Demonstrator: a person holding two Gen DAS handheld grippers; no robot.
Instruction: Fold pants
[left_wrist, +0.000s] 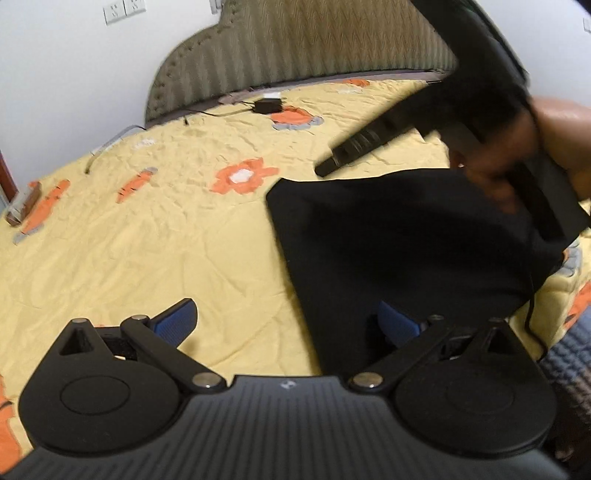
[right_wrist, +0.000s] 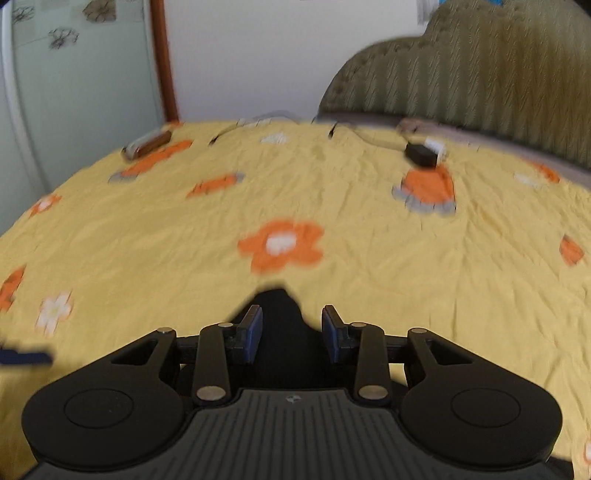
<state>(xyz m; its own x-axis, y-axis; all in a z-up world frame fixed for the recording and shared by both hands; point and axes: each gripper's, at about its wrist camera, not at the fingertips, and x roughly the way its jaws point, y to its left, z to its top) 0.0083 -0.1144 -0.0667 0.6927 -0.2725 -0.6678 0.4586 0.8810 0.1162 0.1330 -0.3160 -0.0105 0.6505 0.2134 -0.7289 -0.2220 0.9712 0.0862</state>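
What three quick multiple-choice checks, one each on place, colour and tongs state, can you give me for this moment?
1. Where do the pants lie?
A. On the bedspread
B. On the floor
C. Over the headboard

2. What colour are the pants?
A. Orange
B. Black
C. White

3. How do the left tongs stand?
A. Shut on the pants
B. Shut on nothing
C. Open

Key: 1 A, they spread flat on the yellow cover; 2 B, plain black cloth; 3 C, the blue pads sit wide apart, one over the pants' edge.
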